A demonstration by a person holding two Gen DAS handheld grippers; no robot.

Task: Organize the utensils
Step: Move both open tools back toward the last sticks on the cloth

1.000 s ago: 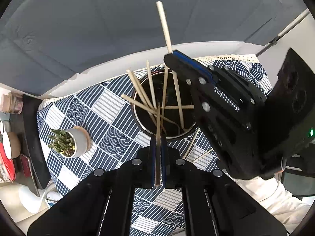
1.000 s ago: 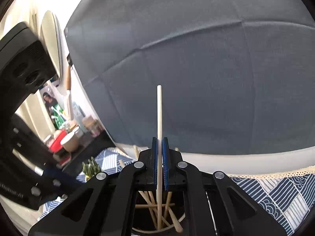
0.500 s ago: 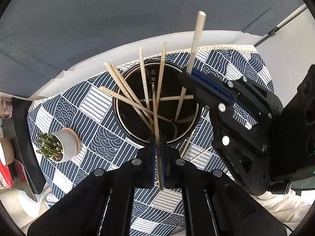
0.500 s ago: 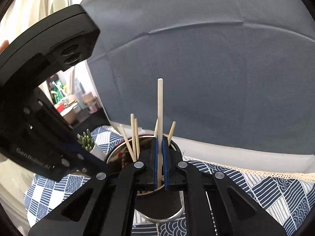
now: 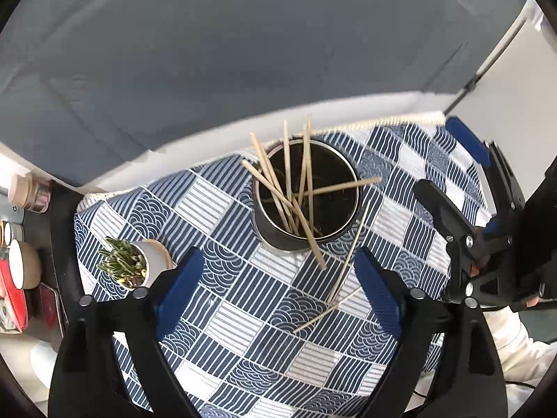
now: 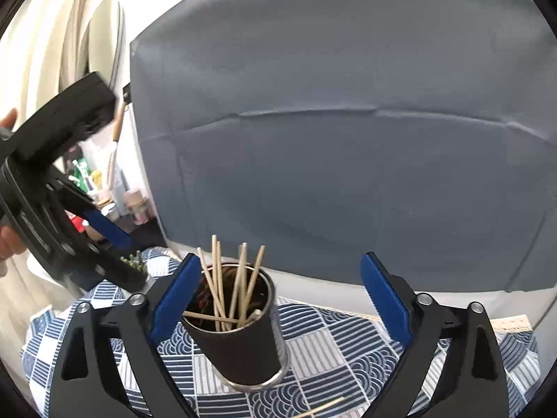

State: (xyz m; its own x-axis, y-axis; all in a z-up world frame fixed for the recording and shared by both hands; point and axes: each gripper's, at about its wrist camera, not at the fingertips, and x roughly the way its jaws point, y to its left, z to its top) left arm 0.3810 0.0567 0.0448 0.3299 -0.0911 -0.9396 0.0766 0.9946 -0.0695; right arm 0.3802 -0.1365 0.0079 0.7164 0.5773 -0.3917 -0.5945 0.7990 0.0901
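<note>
**Both tools spread above the stick holder**

Left tool (image 5: 278, 282) pointed steeply down over the table's blue-and-white patterned cloth (image 5: 222, 205); its jaws had just been opening and stood wide apart, nothing between them. Right tool (image 6: 278, 299) sat more level, jaws likewise just opened and spread, empty.

Dark cylindrical holder (image 5: 306, 191) stood upright on the cloth, far of centre, with a bundle of wooden sticks (image 5: 289, 188) leaning inside at mixed angles; one lay across the rim. Two loose sticks (image 5: 344, 271) lay crossed on the cloth near the holder, on its right. One long stick leaned out over the near rim, tip on the cloth.

Small potted plant (image 5: 132, 268) stood left, well apart from the holder.
</note>
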